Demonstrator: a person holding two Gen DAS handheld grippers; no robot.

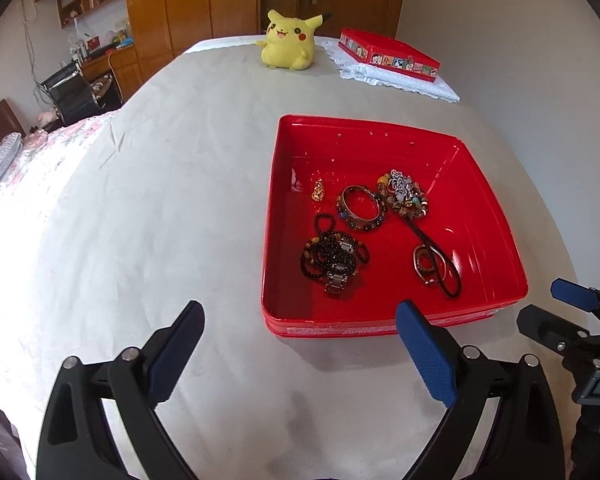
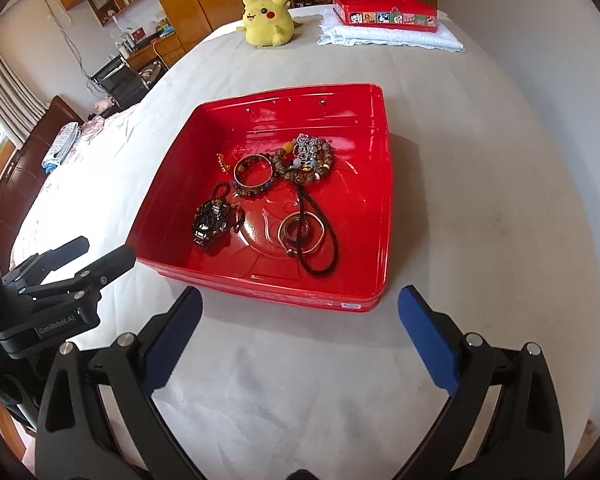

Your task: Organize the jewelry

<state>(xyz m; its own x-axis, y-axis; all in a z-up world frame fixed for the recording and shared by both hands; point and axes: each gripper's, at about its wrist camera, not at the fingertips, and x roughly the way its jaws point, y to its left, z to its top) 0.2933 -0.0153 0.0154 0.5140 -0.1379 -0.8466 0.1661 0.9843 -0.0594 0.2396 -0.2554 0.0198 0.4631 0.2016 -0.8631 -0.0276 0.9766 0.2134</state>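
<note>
Claws: left [image 1: 300, 328] + right [image 2: 300, 312] wide, empty | jewelry in red box [image 2: 260, 288] mid-bed | reach over near wall, pick one piece, avoid cord [image 2: 320, 232] tangle.

The tray [image 1: 492, 240] is glowing bright glossy red, and so is the lid [image 1: 388, 54] at the back, which is showing a strip of little cartoon pictures along its side. The plush [image 1: 286, 42] is looking yellow with red cheeks and black ear tips. The bedsheet [image 1: 160, 200] is reading pale grey-white, with a pink floral quilt [image 1: 40, 160] peeking in at the left. Inside the tray, black beads [image 1: 332, 256] are sitting by a brown bangle [image 1: 360, 208] dotted with blue, plus a multicoloured bead strand [image 1: 406, 196]. Both grippers' pads [image 1: 424, 356] are showing textured blue on black arms.
</note>
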